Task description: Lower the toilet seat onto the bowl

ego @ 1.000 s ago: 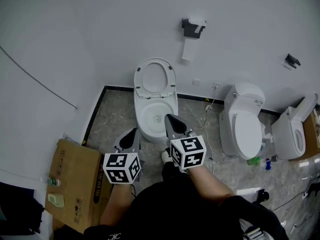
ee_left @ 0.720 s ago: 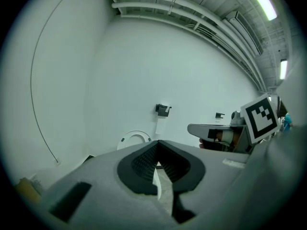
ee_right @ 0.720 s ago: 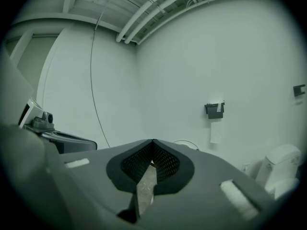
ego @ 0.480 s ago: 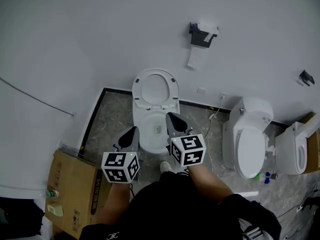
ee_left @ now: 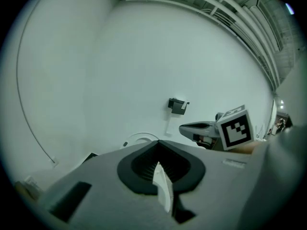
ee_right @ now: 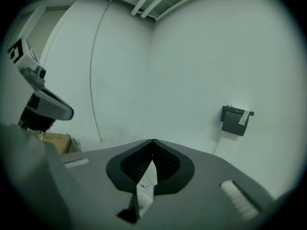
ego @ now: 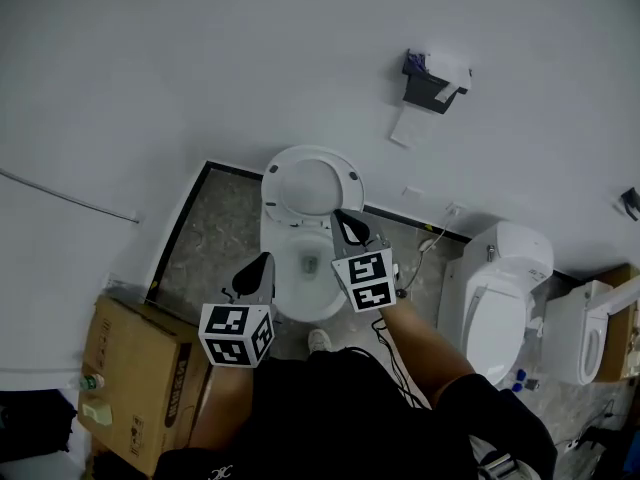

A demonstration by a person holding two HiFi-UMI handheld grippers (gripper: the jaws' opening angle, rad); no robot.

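Note:
In the head view a white toilet stands against the wall with its seat (ego: 350, 183) raised upright over the open bowl (ego: 322, 300). My right gripper (ego: 340, 214) is shut and empty, its tip just in front of the raised seat's lower right edge. Lower left, beside the bowl's left rim, my left gripper (ego: 265, 258) is also shut on nothing. The left gripper view shows its closed jaws (ee_left: 158, 142), the seat's top (ee_left: 139, 137) behind them and the right gripper (ee_left: 184, 127) off to the right. The right gripper view shows shut jaws (ee_right: 153, 141) facing the bare wall.
A toilet paper holder (ego: 432, 80) hangs on the wall up right. A cardboard box (ego: 140, 368) sits on the floor at left. Two more toilets (ego: 500, 288) (ego: 590, 328) stand at right, with a cable (ego: 425, 246) on the floor between.
The right gripper has advanced from over the bowl's right rim up to the raised seat's lower edge. The head camera has tilted, shifting the toilet lower in frame. Both grippers stay shut.

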